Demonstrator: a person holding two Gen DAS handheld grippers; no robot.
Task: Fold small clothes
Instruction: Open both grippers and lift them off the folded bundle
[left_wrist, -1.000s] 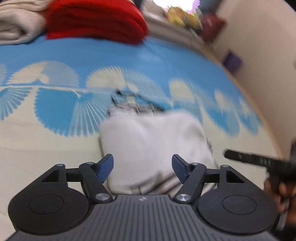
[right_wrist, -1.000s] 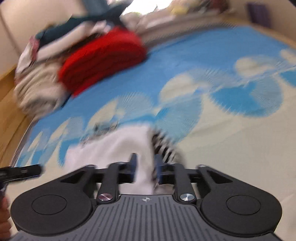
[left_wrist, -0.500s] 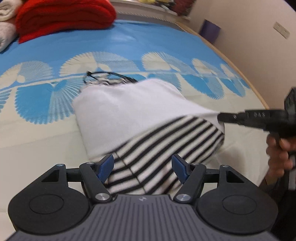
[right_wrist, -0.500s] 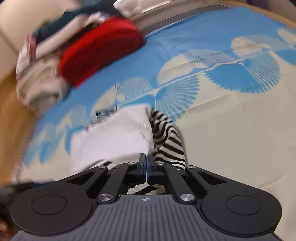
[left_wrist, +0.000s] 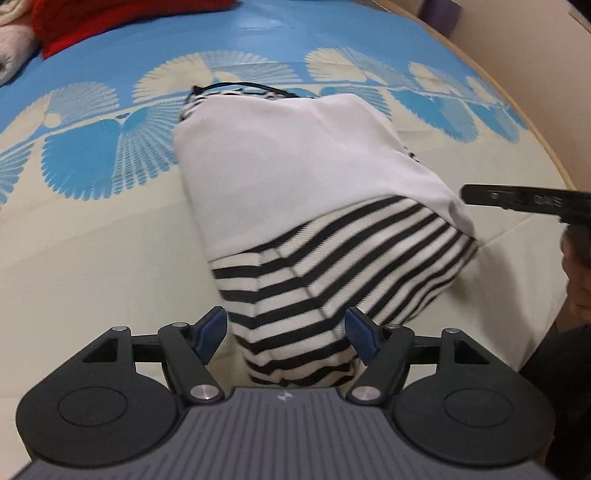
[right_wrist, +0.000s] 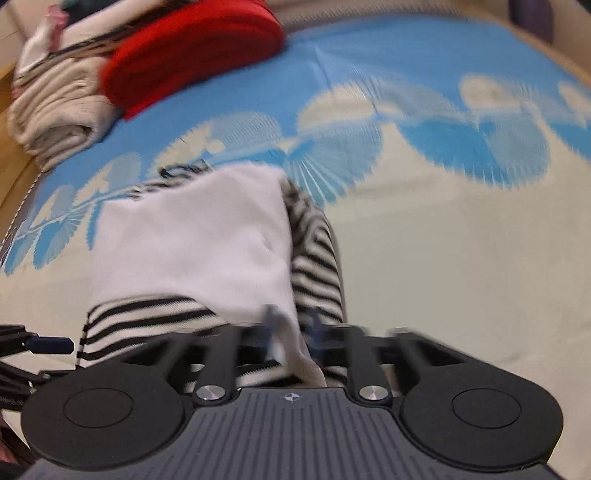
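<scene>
Now I am holding my left tongs (left_wrist: 286, 334) wide above the near end of the striped garment (left_wrist: 332, 273), the blue pads standing on either side of the black-and-white cloth without pressing it. My right tongs (right_wrist: 291, 328) have just been opening — their tips are blurred in the right wrist view, and a white corner of the garment is lying between them, though they are not pinching it. Its white part (left_wrist: 295, 162) is lying folded over the stripes, and the whole piece is resting on the bed (left_wrist: 92, 258), whose cover is showing cream with blue fan shapes. At the far end a red folded item (right_wrist: 192, 48) is sitting beside a beige folded pile (right_wrist: 59, 107) — both well apart from the garment I am working on.
</scene>
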